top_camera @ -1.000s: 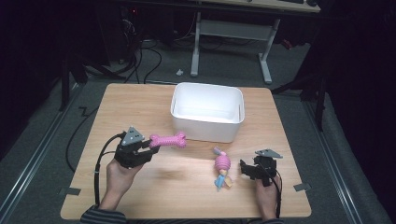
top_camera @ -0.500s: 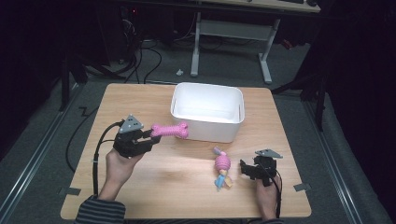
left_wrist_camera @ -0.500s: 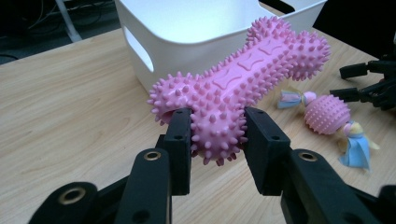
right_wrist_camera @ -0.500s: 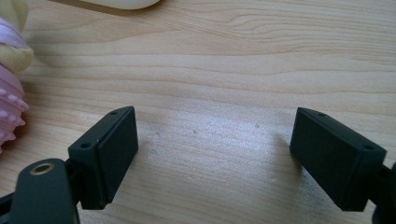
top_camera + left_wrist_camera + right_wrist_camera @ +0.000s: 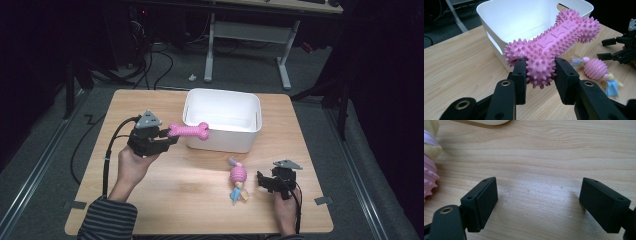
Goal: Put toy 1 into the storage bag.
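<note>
Table (image 5: 165,200) of light wood takes the centre of the high view, and the white plastic bin (image 5: 223,121) stands on its upper middle part, open at the top. The likely work is to put the toys into this bin.

The left gripper (image 5: 167,140), at the left centre of the high view, is closed on the pink spiky bone toy (image 5: 189,131). The bone is in the air, with its free end reaching to the left wall of the bin. In the left gripper view the jaws pinch one knobbed end of the bone (image 5: 550,51), and the rest of it sticks out far toward the upper right. This is the biggest risk, I think: the grip is at the end and not at the middle, so the long free part can swing or turn between the jaws. The soft spikes may also give way under the pads, and the bone could slip out before it is above the bin. If the hand goes forward too low, the free end could hit the rim and push the bin, or be knocked loose.

The right gripper (image 5: 261,181), at the lower right of the high view, rests low over the table with its jaws wide apart and nothing between them. Just beside it lies the pink spiky ball toy with ribbon tails (image 5: 238,181). A smaller risk is here: the ball is round and may roll away when one jaw touches it first, or the jaws may catch a ribbon alone.
</note>
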Demonstrator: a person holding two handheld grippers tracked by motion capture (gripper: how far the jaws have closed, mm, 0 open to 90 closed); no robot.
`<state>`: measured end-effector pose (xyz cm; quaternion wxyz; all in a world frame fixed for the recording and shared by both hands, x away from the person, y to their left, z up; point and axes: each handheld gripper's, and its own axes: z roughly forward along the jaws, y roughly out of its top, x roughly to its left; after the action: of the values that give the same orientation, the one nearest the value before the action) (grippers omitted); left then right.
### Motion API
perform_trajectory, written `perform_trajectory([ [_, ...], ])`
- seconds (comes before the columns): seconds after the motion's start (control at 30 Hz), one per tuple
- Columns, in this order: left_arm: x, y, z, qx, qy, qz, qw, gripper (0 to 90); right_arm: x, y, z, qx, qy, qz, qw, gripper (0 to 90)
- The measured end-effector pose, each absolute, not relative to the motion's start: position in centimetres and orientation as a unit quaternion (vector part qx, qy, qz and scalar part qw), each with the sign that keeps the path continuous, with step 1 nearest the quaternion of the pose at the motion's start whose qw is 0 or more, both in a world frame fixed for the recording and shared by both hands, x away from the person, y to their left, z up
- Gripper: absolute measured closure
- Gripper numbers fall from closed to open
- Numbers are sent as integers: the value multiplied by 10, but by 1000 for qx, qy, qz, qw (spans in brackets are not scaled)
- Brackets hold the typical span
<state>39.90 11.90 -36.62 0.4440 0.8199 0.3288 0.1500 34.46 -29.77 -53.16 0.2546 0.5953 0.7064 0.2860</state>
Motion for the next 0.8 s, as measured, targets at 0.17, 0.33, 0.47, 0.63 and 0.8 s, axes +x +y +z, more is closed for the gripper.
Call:
perform_trajectory([
  [0.17,403,115,-361,820,326,152,446,643,345,-298,-532,595,706,286,255,152],
  [0.33,414,107,-357,825,323,151,439,643,345,-298,-532,595,706,286,255,153],
  [0.47,420,102,-356,828,319,154,434,643,345,-298,-532,593,708,286,255,152],
  [0.63,426,96,-356,831,317,153,431,643,345,-297,-532,594,708,286,254,152],
  [0.8,433,89,-354,834,311,157,428,642,345,-297,-532,593,708,286,255,152],
])
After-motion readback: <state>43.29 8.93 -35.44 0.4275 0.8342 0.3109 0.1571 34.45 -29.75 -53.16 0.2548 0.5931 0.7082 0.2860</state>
